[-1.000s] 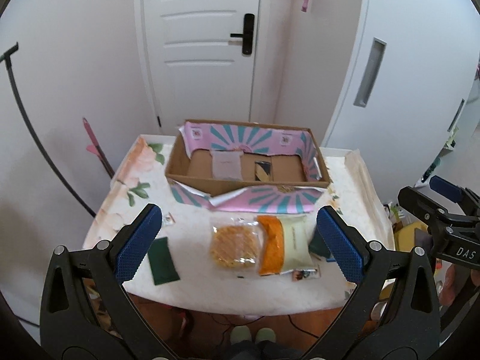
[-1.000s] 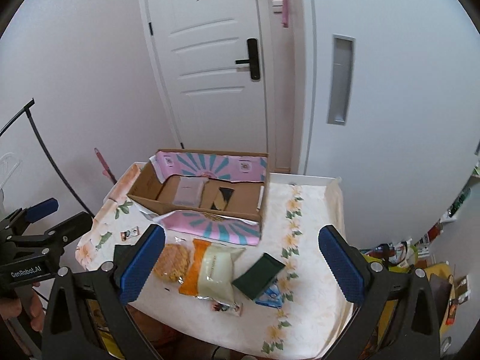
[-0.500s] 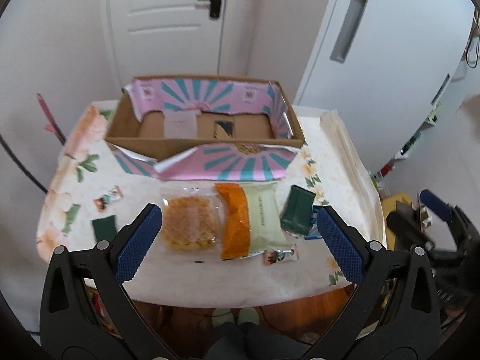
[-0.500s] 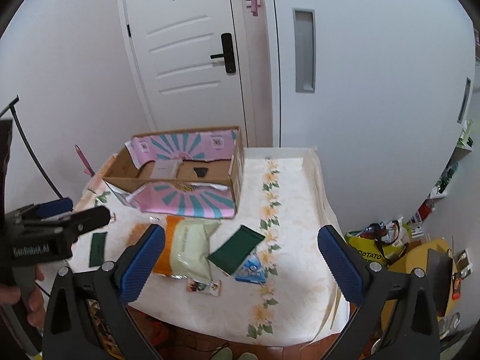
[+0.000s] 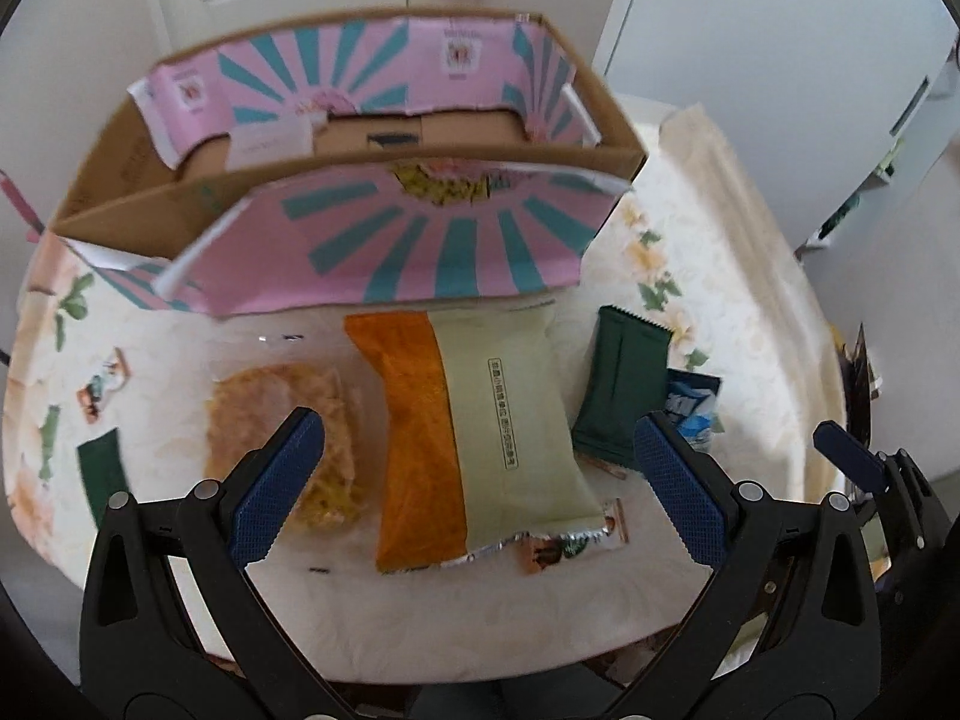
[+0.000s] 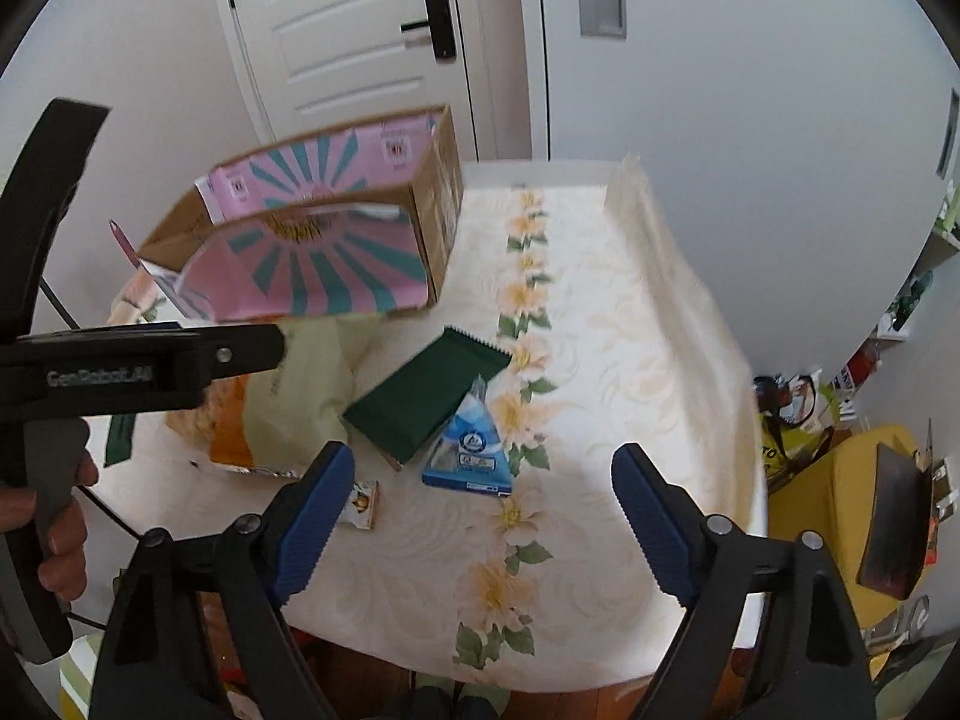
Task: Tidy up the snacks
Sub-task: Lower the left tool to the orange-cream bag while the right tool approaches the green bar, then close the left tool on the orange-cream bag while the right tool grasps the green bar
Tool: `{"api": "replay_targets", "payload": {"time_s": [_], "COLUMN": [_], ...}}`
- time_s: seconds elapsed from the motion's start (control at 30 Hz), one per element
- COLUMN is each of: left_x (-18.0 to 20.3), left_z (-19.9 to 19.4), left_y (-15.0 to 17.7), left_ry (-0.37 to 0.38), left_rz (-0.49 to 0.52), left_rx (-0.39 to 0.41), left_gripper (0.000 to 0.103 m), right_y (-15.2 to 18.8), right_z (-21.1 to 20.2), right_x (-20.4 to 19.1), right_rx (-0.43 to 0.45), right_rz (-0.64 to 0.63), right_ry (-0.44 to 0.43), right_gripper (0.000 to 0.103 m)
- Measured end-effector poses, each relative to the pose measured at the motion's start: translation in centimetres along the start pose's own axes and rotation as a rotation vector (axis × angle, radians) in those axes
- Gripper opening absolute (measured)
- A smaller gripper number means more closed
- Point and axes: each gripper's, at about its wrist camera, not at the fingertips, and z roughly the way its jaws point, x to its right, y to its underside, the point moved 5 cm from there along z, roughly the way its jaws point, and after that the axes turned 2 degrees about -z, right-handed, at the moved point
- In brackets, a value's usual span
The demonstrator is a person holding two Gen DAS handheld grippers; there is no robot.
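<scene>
Snacks lie scattered on the bench (image 6: 606,360), its cloth glossy and flower-printed. Behind them stands a brown cardboard box (image 5: 354,138) lined with pink-and-teal sunburst paper. Before its folded-down flap lies a crinkly orange-and-cream bag (image 5: 474,438), with a clear-wrapped waffle (image 5: 270,420) to its left and a flat dark green packet (image 6: 426,396) overlapping a small blue pouch (image 6: 471,450) to its right. Left claw (image 5: 477,492) and right claw (image 6: 480,522) both gape wide, holding nothing.

We are in a home: a panelled white door (image 6: 354,42), a flowered tablecloth (image 6: 600,420), and a cluttered shelf (image 6: 912,300) nearby
</scene>
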Motion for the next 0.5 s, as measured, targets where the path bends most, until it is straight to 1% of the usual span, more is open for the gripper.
{"api": "replay_targets", "payload": {"time_s": [0.17, 0.27, 0.37, 0.43, 0.5], "left_x": [0.1, 0.1, 0.0, 0.0, -0.1], "left_z": [2.5, 3.9, 4.8, 5.4, 5.9], "left_y": [-0.4, -0.7, -0.8, -0.8, -0.6], "left_ry": [-0.02, -0.027, -0.031, -0.034, -0.039], "left_rz": [0.007, 0.006, 0.004, 0.005, 0.003], "left_rx": [-0.034, -0.059, -0.085, -0.103, -0.119], "left_gripper": [0.102, 0.099, 0.093, 0.085, 0.08], "right_y": [0.3, 0.2, 0.0, -0.2, -0.3], "right_z": [1.8, 2.6, 3.1, 3.4, 3.6], "right_x": [-0.3, -0.3, -0.3, -0.2, -0.1], "right_rx": [-0.021, -0.03, -0.035, -0.036, -0.038], "right_rz": [0.003, 0.005, 0.002, 0.001, 0.0], "right_ry": [-0.017, -0.023, -0.024, -0.025, -0.026], "right_gripper": [0.085, 0.085, 0.085, 0.085, 0.085]}}
